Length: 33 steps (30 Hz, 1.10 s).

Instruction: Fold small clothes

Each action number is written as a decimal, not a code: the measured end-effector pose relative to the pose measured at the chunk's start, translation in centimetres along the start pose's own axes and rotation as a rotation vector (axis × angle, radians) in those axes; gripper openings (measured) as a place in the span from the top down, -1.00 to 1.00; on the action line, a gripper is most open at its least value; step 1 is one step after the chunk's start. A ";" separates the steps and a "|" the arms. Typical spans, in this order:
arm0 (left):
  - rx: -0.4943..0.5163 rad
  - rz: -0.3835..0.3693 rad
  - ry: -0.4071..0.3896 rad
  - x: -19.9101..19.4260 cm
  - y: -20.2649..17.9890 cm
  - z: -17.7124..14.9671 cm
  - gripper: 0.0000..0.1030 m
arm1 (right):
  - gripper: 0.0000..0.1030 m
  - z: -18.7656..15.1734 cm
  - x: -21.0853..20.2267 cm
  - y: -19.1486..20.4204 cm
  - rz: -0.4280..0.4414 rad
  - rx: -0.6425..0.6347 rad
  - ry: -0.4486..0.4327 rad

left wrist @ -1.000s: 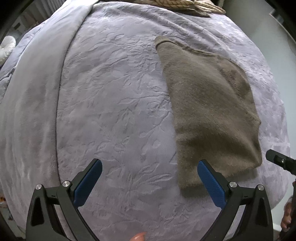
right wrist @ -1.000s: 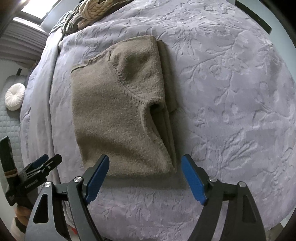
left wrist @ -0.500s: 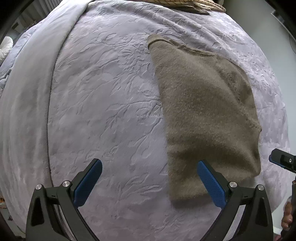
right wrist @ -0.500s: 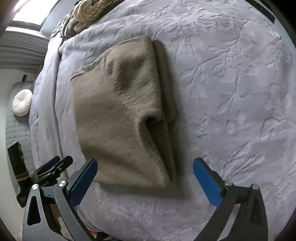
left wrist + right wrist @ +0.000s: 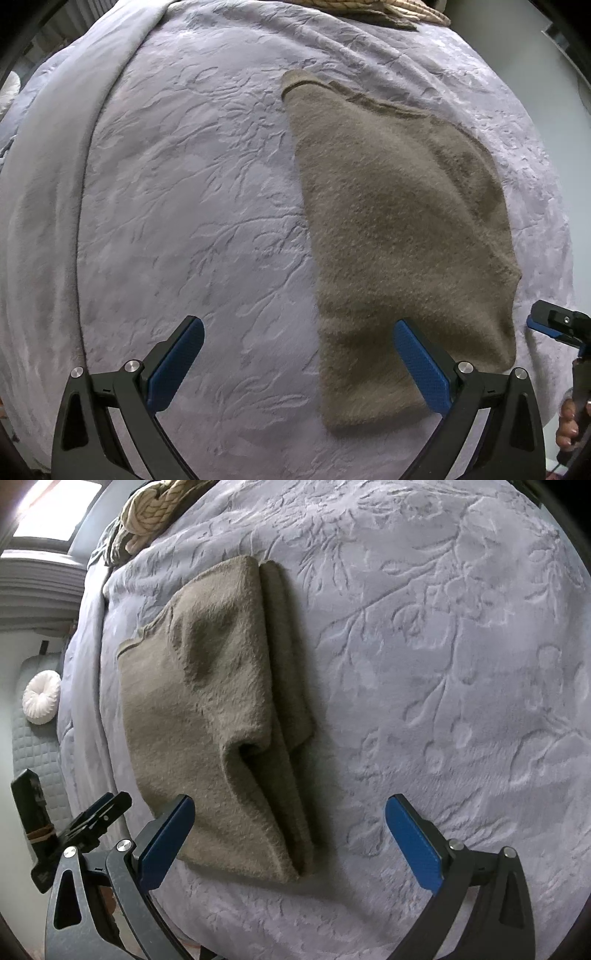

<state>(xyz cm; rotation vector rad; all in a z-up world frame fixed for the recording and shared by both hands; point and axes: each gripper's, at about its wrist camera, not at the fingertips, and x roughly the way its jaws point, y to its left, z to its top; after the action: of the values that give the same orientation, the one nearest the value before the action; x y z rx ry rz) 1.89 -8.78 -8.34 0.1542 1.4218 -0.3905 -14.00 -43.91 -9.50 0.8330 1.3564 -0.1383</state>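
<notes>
From your left wrist view, your left gripper [image 5: 299, 365] has its blue fingers [image 5: 177, 363] spread wide with nothing pinched: the left pad is over bare bedspread [image 5: 184, 206], the right pad over the near end of the brown knit garment [image 5: 399, 229]. A second ago that near edge sat further to the right of this view; now the near left corner lies between your fingers, so you have drifted over the cloth a little. At the right border the tip of your right gripper [image 5: 557, 325] and a few fingers of your hand [image 5: 567, 424] show just beside the garment's right edge. From your right wrist view, your right gripper [image 5: 290, 834] was narrower a second ago and has since opened out fully – the fingers are now spread and empty, and the garment's thick near right corner, where the folded layers stack, lies between them below the pads. The garment [image 5: 218, 716] itself is partly folded: a flap is turned over on its right side, with a puckered pocket where the layers meet, and it lies flat on the bedspread [image 5: 443, 664], well apart from the braided cushion [image 5: 155, 513] at the far end. Your left gripper [image 5: 99, 812] shows at the lower left, beside the garment's near left corner. With both grippers wide open and poised over the two near corners, you look set to pinch that near edge – the next fold, I judge, is bringing it up toward the far end.
</notes>
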 end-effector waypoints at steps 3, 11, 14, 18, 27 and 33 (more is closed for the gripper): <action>0.000 -0.036 -0.027 -0.1 0.2 0.7 -1.00 | -0.99 0.8 0.0 -0.3 0.029 -0.009 -0.015; -0.018 -0.195 -0.079 1.5 1.6 3.5 -1.00 | -0.99 3.5 1.5 -1.0 0.232 -0.024 -0.040; -0.028 -0.253 -0.094 2.3 1.9 4.5 -1.00 | -0.99 4.9 2.6 -1.0 0.288 -0.043 -0.037; -0.015 -0.317 -0.080 4.1 1.8 5.8 -1.00 | -0.99 6.3 4.2 -0.9 0.314 -0.062 -0.009; 0.024 -0.415 -0.031 6.7 -2.2 6.9 -1.00 | -1.00 7.7 5.7 2.9 0.431 -0.164 0.068; 0.024 -0.418 0.002 8.9 -2.9 7.1 -1.00 | -1.00 8.2 7.4 2.3 0.438 -0.114 0.081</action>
<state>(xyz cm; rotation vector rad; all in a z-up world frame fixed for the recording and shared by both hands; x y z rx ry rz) 8.35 -15.33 -15.61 -0.1274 1.4499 -0.7503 -4.27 -44.43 -15.20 1.0263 1.2140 0.3147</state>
